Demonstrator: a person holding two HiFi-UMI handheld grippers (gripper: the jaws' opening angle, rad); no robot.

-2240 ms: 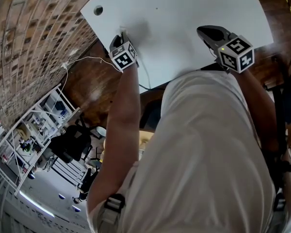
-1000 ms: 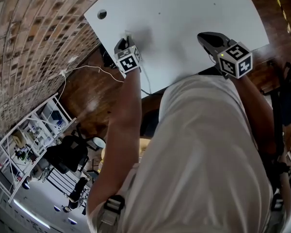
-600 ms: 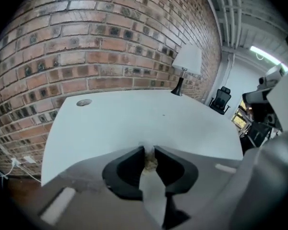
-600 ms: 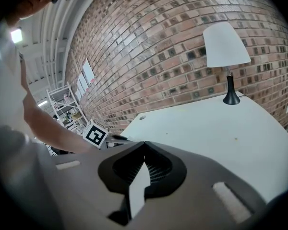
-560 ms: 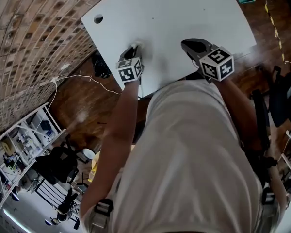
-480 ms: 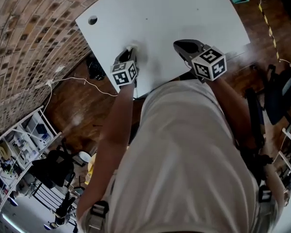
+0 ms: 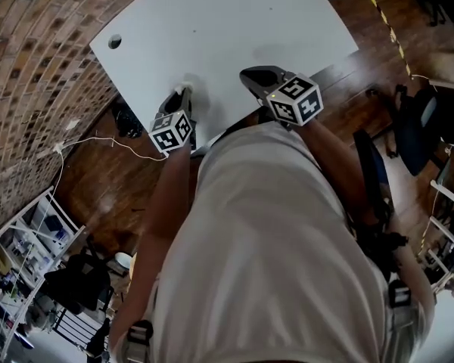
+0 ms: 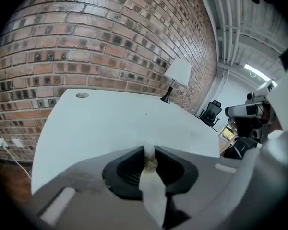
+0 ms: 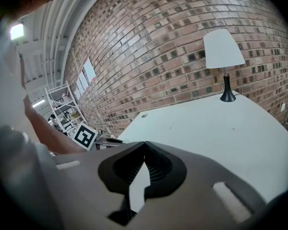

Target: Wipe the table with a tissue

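Observation:
My left gripper (image 7: 182, 94) is over the white table (image 7: 227, 21), close to its near edge. It is shut on a small white tissue (image 7: 185, 88). In the left gripper view the jaws pinch the crumpled tissue (image 8: 148, 153) at their tips, just above the tabletop (image 8: 105, 123). My right gripper (image 7: 251, 75) hovers to the right over the same edge, a little apart from the left one. In the right gripper view its jaws (image 9: 144, 143) meet at the tips with nothing between them, and the left gripper's marker cube (image 9: 85, 134) shows at the left.
A round cable hole (image 7: 114, 41) sits near the table's far left corner. A white-shaded lamp (image 9: 223, 61) stands at the table's far end by the brick wall (image 8: 96, 42). A cable (image 7: 91, 141) lies on the wooden floor at the left, and an office chair (image 7: 412, 119) stands at the right.
Both grippers have drawn back across the table toward its near edge, the left one farther. The left keeps the tissue pinched. The head view has swung, so the table sits higher and more to the left.

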